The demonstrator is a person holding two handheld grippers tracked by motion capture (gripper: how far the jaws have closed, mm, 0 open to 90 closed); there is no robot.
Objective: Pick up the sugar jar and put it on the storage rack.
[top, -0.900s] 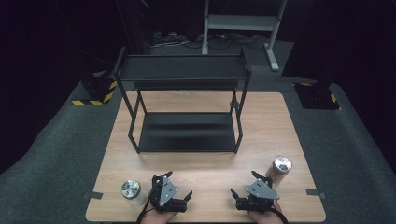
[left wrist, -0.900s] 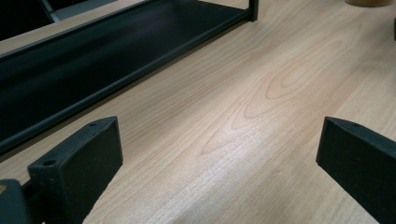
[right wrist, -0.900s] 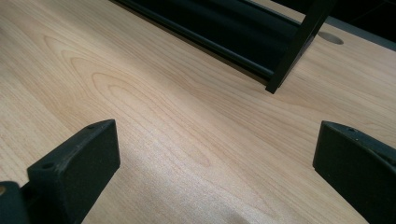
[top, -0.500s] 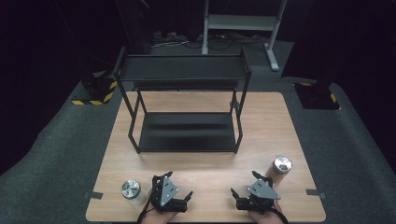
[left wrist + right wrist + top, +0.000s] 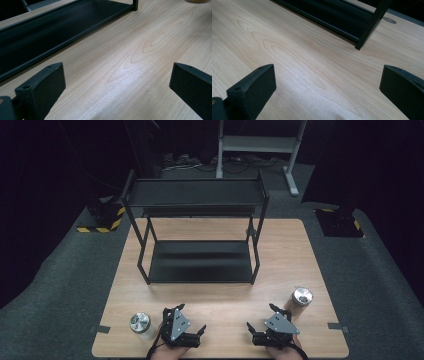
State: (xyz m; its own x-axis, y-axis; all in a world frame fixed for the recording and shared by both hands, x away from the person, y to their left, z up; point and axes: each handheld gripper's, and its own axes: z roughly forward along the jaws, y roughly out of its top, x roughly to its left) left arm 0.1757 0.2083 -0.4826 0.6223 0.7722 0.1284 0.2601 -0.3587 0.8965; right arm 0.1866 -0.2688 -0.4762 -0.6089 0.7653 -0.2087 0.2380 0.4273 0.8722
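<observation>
Start position: both grippers, left point(image 5: 200, 334) and right point(image 5: 251, 332), are resting spread wide, gripping nothing; reaching a jar point(image 5: 140, 323) likely comes next.

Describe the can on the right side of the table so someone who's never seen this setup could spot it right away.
Start at the wooden table with the black two-tier shelf standing on it. Come toward the near edge on the right, just beyond the right claw, to the small upright can with a shiny silver lid. Its brownish body sets it apart from the paler can by the left claw.
</observation>
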